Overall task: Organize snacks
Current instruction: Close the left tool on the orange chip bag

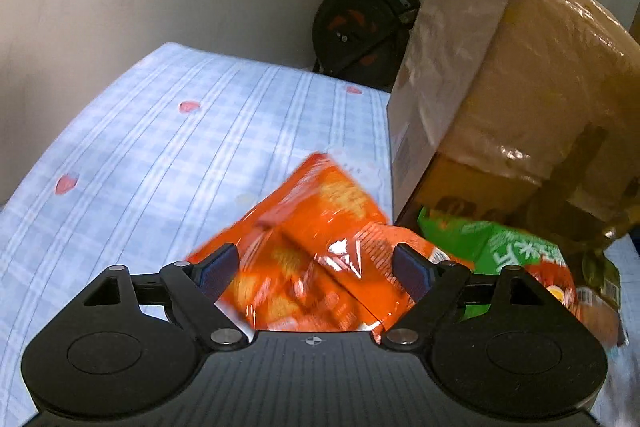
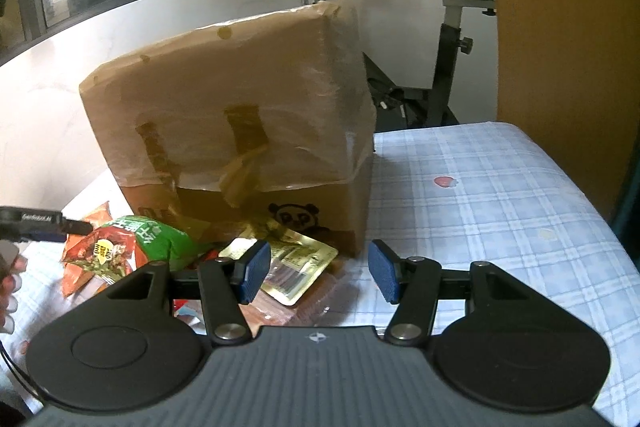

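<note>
Left wrist view, read from its left edge: bare blue-checked bedsheet [image 1: 132, 147] fills the left half. At lower centre the left claw [image 1: 316, 267] stands spread wide, an orange snack bag [image 1: 316, 247] lying between and beyond its blue pads [image 1: 218, 269], which do not appear to press on it. The bag is blurred, so contact cannot be ruled out. Just right of it lies a green snack bag [image 1: 504, 243], and behind both, in the right half, rises a taped cardboard box [image 1: 500, 67].

In the right wrist view, a hand [image 2: 10, 287] shows at the far left edge. Next comes the same green bag, then a gold packet [image 2: 296, 263] at lower centre in front of the box. The right claw [image 2: 314, 273] hangs half spread with nothing between its pads, over the sheet at the box's lower right corner.

The step in hand looks like taking the orange bag. To do it well, the pads should straddle a flat, crimped edge of the bag rather than its puffed middle, and close gently so the contents are not crushed. The glossy film may slip. The left claw should also avoid catching the overlapping green bag, and the right one should stay clear until needed.
</note>
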A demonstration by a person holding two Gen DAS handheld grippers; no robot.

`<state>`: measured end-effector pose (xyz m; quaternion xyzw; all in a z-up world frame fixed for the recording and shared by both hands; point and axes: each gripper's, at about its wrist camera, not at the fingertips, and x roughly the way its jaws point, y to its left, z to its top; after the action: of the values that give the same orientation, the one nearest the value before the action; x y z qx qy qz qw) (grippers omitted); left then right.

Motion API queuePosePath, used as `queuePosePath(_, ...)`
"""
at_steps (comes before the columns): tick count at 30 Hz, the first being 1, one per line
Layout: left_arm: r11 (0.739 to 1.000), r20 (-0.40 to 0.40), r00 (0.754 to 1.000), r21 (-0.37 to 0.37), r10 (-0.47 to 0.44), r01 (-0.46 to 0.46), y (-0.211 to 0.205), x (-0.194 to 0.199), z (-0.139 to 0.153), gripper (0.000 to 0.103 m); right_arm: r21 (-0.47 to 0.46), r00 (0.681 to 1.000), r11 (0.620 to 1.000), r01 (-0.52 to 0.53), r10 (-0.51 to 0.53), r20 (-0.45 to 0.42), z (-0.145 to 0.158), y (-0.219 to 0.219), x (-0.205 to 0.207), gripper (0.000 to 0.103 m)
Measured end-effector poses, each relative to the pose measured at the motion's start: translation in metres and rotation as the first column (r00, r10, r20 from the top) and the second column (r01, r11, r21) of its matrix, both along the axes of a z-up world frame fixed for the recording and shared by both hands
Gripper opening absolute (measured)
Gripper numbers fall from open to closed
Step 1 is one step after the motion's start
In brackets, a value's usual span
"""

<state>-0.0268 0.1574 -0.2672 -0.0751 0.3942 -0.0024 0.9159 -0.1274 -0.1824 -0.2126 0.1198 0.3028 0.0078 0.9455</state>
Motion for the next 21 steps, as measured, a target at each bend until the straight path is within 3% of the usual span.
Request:
queuePosePath(10, 0.999, -0.023, 0.999, -0.015, 0.036, -0.037, 0.034, -0.018, 0.005, 0.088, -0.004, 1.000, 1.000, -0.009, 0.009, 0.003, 0.002, 0.004, -0.001, 0.058)
queuePosePath(17, 0.982, 0.027, 0.996, -0.169, 0.089, -0.083, 0.036, -0.003, 0.009, 0.089, 0.002, 1.000, 1.000, -0.014, 0.014, 0.000, 0.002, 0.005, 0.000, 0.058)
queuePosePath(21, 0.983, 0.013, 0.996, -0.162, 0.089, -0.086, 0.023, 0.015, -0.006, 0.091, -0.011, 1.000, 1.000, -0.022, 0.022, 0.006, 0.004, 0.007, 0.000, 0.058)
